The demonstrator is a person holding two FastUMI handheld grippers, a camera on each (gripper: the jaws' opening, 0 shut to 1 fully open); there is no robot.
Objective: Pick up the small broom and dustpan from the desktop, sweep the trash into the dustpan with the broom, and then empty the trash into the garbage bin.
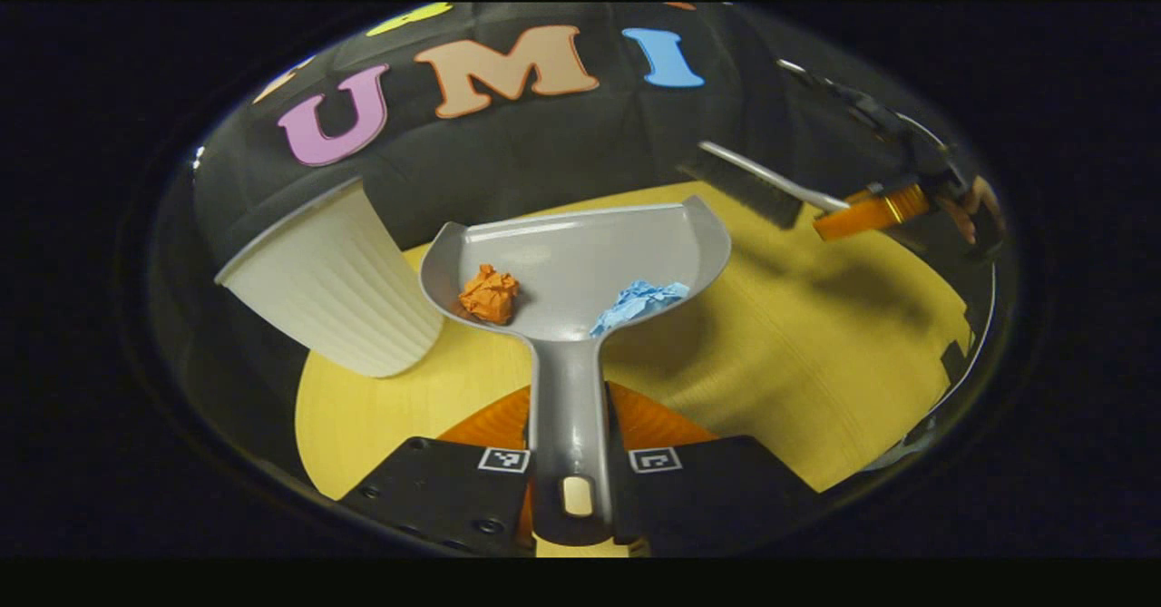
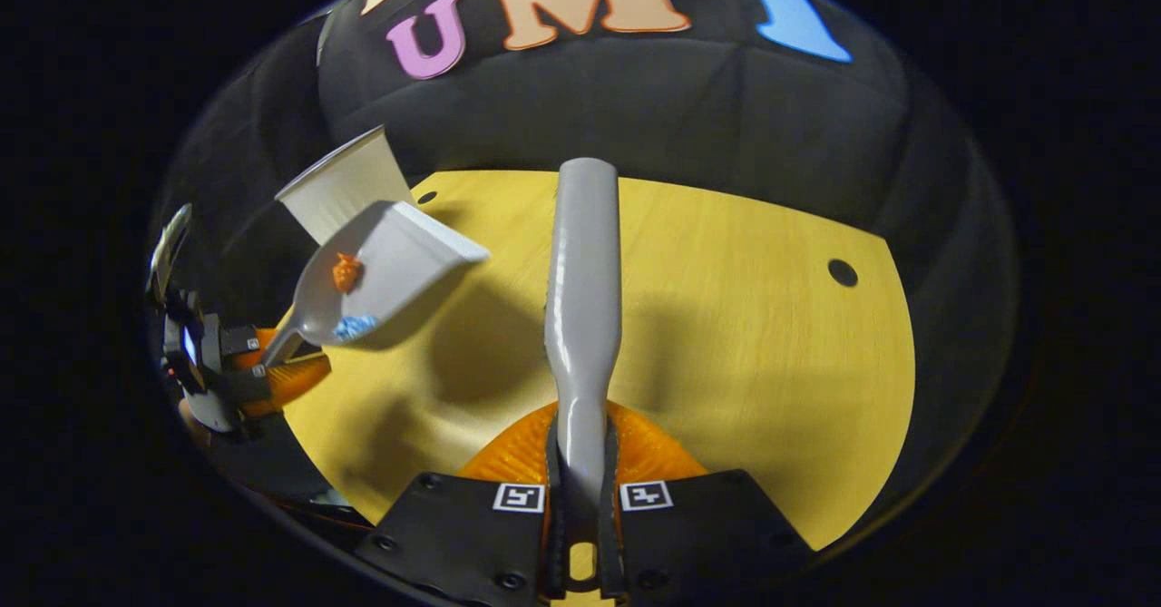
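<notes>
Left tool [image 1: 570,471] pinches dustpan [image 1: 580,262] handle; orange wad [image 1: 489,293] and blue wad [image 1: 639,302] sit loose ahead of it. Bin [image 1: 331,285] lies ahead-left: too early a tilt likely spills them onto the counter [image 1: 816,353]. Right tool [image 2: 580,489] clamps the broom [image 2: 585,289].

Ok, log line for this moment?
phase: carrying to bin | left gripper: shut on dustpan handle | load: orange wad, blue wad | right gripper: shut on broom | bin: beside dustpan

text: none readable | signs: square black-and-white coded markers [image 1: 503,459] on both grippers' finger blocks | labels: none
</notes>
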